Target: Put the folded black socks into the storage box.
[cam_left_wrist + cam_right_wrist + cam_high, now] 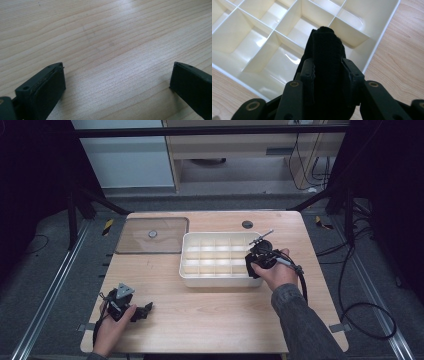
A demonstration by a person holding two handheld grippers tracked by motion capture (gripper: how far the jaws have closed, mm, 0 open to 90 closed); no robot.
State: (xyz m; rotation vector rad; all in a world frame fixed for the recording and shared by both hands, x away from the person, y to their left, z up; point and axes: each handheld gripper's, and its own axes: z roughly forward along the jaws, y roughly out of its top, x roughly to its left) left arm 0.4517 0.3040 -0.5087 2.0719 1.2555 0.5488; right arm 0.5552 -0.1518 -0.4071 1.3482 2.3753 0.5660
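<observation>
Table: light wood, bearing all items below.

Lid: clear, flat, at 10 o'clock of the table, well apart from the work.

Tray: white, divided into compartments, at table centre. Its cells look empty in the right gripper view.

Right gripper: at 3 o'clock of the tray, over its right edge; jaws clamped on a roll.

Left gripper: at 7 o'clock of the table, jaws apart, nothing between them, pointing at bare wood.

Roll: black fabric, upright between the right jaws, over the tray's near right cells.

Risks, judged: the roll looks soft and wider than a cell, so on release it may bridge a divider, unroll, or tip over the right wall onto the table. A push down could shove the light tray, since the left gripper is not steadying it.

Views: the high view places both hands and the lid; the right gripper view alone shows the woven texture and the cell walls beneath.
</observation>
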